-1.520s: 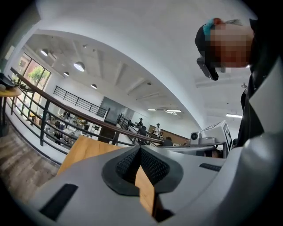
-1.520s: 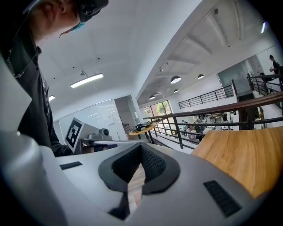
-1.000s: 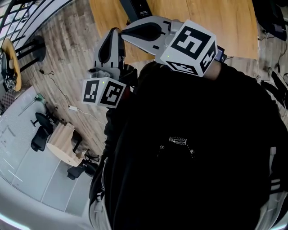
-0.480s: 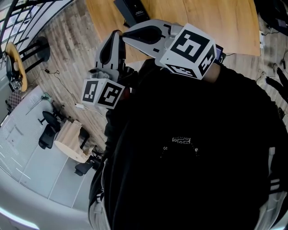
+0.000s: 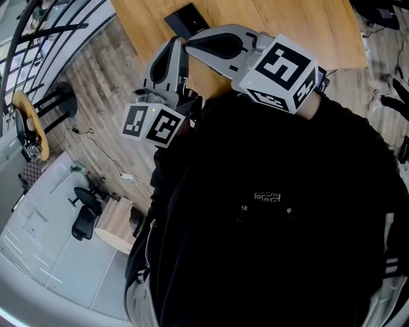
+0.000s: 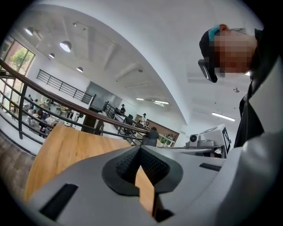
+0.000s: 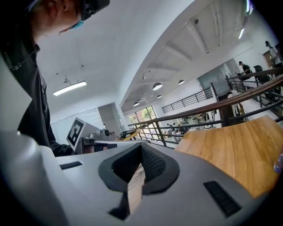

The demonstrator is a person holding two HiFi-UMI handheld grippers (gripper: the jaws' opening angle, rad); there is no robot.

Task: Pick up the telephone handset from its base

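Note:
In the head view a flat black device [image 5: 186, 20] lies on the wooden table [image 5: 281, 19] at the top; I cannot make out a handset on it. My left gripper [image 5: 174, 46] is held close to my chest at the table's near edge, shut and empty. My right gripper [image 5: 190, 42] reaches across from the right, its tips beside the left one's, just short of the black device, also shut and empty. The left gripper view shows shut jaws [image 6: 140, 148] over the tabletop [image 6: 66, 145]. The right gripper view shows shut jaws [image 7: 141, 145] with the table [image 7: 239, 150] to the right.
My black-clothed body fills the lower head view. A railing [image 5: 45, 25] runs at the upper left, with a plank floor [image 5: 96, 83], a loose cable [image 5: 96, 147] and office chairs [image 5: 86, 214] below it. A railing [image 7: 208, 110] borders the table's far side.
Both grippers have shifted a little toward the table. The black device has come further into view at the top, and the floor at the left has slid downward.

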